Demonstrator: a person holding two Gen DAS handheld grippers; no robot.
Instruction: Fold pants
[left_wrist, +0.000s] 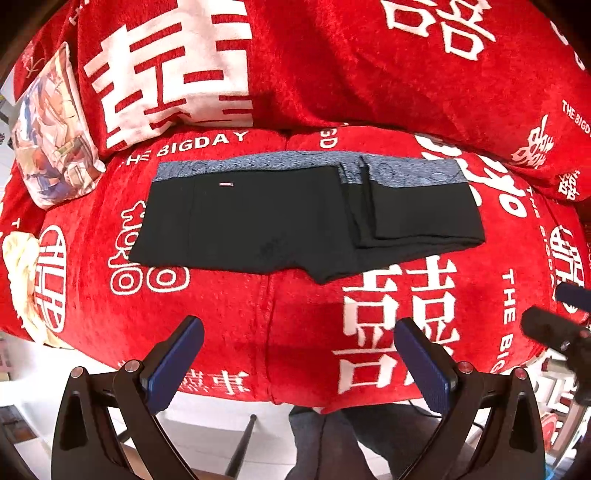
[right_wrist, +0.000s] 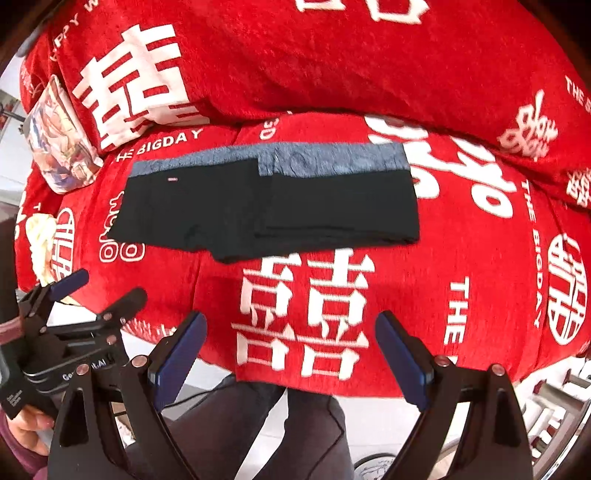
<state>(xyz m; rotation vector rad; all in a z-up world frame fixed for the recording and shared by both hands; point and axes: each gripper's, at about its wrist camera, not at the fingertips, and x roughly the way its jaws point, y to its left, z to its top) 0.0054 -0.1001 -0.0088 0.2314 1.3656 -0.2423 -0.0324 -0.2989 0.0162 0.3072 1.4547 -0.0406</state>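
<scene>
One pair of black pants, folded into a flat rectangle with a blue-grey patterned waistband along its far edge, lies in the middle of the red blanket in front of you. You hold two grippers above the blanket's near edge, well apart from the pants: your left gripper stands with its jaws wide apart and nothing between them, and your right gripper is likewise spread and empty. Each carries two flat blue pads on black arms. The plush blanket, printed with white characters and the words "THE BIGDAY", drapes a cushioned seat and its backrest. One printed cushion leans at the far left, and one cream-coloured cloth bunches at the left edge. Pale floor shows below, beside your dark trouser legs.
</scene>
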